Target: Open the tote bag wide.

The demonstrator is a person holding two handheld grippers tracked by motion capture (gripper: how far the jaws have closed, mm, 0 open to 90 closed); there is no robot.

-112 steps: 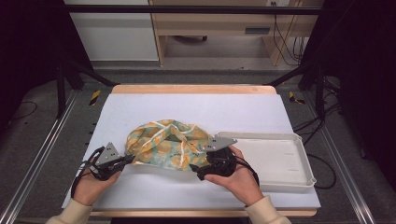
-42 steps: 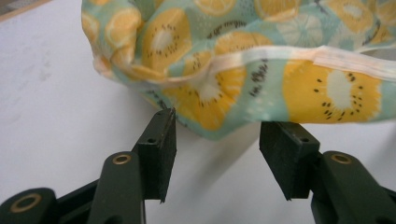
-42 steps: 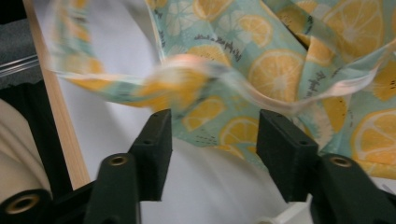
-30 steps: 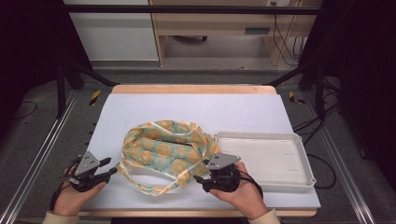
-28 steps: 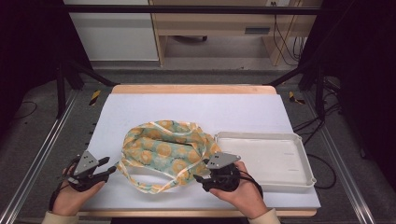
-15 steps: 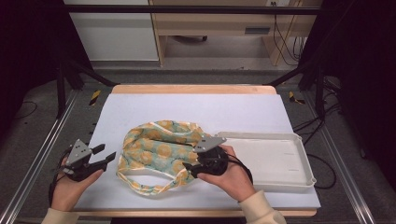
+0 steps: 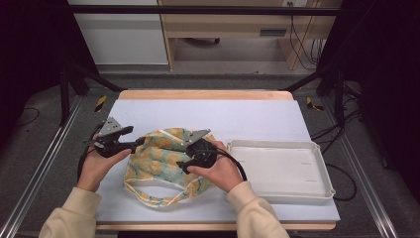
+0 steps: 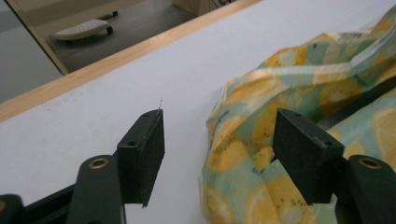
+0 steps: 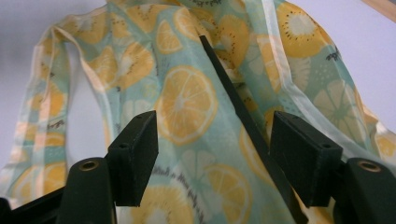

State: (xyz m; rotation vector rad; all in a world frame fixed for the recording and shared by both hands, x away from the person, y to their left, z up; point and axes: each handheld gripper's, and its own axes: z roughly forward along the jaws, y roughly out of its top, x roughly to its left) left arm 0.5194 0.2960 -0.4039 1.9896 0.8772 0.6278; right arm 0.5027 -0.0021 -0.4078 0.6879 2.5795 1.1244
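Lemon-print fabric bag lies crumpled mid-table beside a white tray; left gripper has just opened, right gripper eased slightly inward, both apart, seemingly regrasping.

Since the earlier pictures, the left gripper moves from the table's near left corner up to the lemon-print bag's left edge, its jaws opening wider, while the right gripper slides from the bag's right side onto its middle, and the bag spreads flatter, straps trailing toward the near edge.
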